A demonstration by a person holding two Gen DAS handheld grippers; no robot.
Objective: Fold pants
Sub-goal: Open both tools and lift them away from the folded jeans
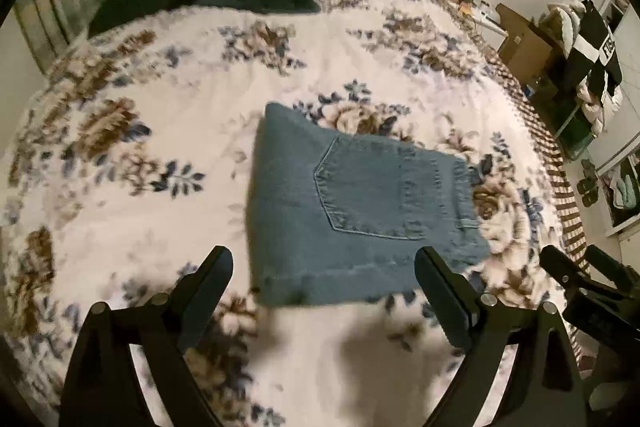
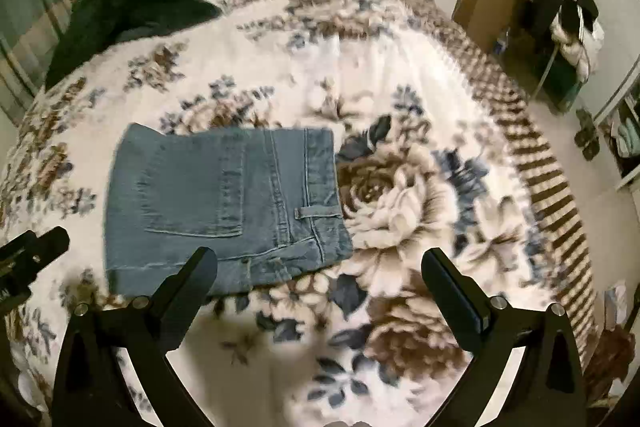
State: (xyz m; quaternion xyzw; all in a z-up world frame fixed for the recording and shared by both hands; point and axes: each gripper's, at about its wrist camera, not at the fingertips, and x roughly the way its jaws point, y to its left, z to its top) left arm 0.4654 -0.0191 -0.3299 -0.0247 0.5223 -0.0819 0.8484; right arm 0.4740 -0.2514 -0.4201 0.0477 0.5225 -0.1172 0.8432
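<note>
Jeans (image 1: pixel 360 207) folded into compact square, flat on floral blanket (image 1: pixel 160 107); left gripper (image 1: pixel 324 267) and right gripper (image 2: pixel 320 267) both wide apart, nothing held; looks finished; maybe press edges flat, keep pads off denim.

The right tool (image 2: pixel 320 269) hangs above the flowered bed (image 2: pixel 400 195), jaws wide and empty — folded jeans (image 2: pixel 224 203) lie flat beneath its left finger.
</note>
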